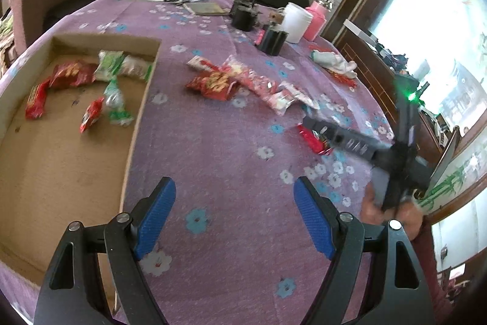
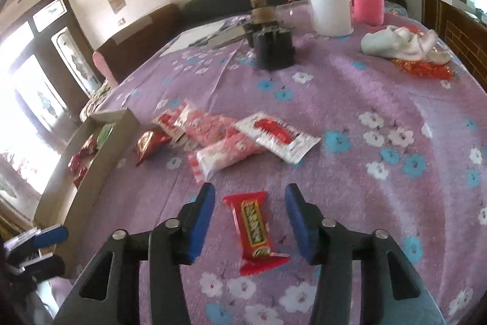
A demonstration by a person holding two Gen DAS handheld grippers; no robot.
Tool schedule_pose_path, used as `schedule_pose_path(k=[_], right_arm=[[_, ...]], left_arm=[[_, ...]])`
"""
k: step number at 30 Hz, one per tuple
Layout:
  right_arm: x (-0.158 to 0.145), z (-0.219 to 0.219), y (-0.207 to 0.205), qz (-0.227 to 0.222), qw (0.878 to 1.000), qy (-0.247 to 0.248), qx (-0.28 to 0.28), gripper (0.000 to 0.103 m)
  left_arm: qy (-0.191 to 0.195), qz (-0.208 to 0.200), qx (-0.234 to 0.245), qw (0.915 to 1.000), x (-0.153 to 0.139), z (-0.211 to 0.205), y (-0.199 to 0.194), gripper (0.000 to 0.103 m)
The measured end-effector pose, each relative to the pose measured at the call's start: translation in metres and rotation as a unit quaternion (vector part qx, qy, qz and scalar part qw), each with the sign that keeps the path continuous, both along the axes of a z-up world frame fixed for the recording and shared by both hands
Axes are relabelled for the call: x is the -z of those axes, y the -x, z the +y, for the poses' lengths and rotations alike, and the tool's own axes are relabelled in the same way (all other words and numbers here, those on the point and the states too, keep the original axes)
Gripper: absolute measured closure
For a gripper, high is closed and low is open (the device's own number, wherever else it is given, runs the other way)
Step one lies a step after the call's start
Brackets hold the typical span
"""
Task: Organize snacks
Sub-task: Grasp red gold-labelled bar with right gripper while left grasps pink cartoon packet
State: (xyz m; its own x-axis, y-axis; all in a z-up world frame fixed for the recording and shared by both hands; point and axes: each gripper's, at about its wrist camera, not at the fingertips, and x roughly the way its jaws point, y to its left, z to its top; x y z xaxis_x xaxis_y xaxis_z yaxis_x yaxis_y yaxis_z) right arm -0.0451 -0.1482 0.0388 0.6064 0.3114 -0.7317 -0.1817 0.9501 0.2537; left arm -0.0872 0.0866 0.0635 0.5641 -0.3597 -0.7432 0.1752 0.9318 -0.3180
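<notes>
My right gripper [image 2: 249, 207] stands released, its blue pads flanking, not touching, the red foil snack bar [image 2: 254, 229] on the purple flowered tablecloth [image 2: 380, 99]. My left gripper [image 1: 234, 201] hangs released, empty, beside the shallow cardboard box [image 1: 61, 160] of snacks.

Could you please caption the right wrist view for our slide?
Open right gripper straddles a red snack bar on the purple floral tablecloth, other snack packets beyond.
</notes>
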Motion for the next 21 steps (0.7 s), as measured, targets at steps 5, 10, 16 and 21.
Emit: schedule_pose_path(k=[5, 10, 16, 21], right_arm=[[0.009, 0.006, -0.001, 0.021, 0.999, 0.036, 0.012, 0.082], [0.007, -0.031, -0.004, 0.039, 0.996, 0.006, 0.083, 0.082], [0.011, -0.061, -0.004, 0.051, 0.991, -0.058, 0.105, 0.082], [0.012, -0.057, -0.008, 0.048, 0.992, -0.047, 0.103, 0.081]], left_arm=[[-0.046, -0.016, 0.026, 0.9985, -0.015, -0.027, -0.026, 0.023], [-0.102, -0.033, 0.075, 0.9914, -0.01, -0.075, -0.068, 0.023], [-0.14, -0.02, 0.111, 0.9838, 0.018, -0.123, -0.123, 0.023], [-0.184, -0.017, 0.125, 0.9748, 0.04, -0.149, -0.142, 0.023]])
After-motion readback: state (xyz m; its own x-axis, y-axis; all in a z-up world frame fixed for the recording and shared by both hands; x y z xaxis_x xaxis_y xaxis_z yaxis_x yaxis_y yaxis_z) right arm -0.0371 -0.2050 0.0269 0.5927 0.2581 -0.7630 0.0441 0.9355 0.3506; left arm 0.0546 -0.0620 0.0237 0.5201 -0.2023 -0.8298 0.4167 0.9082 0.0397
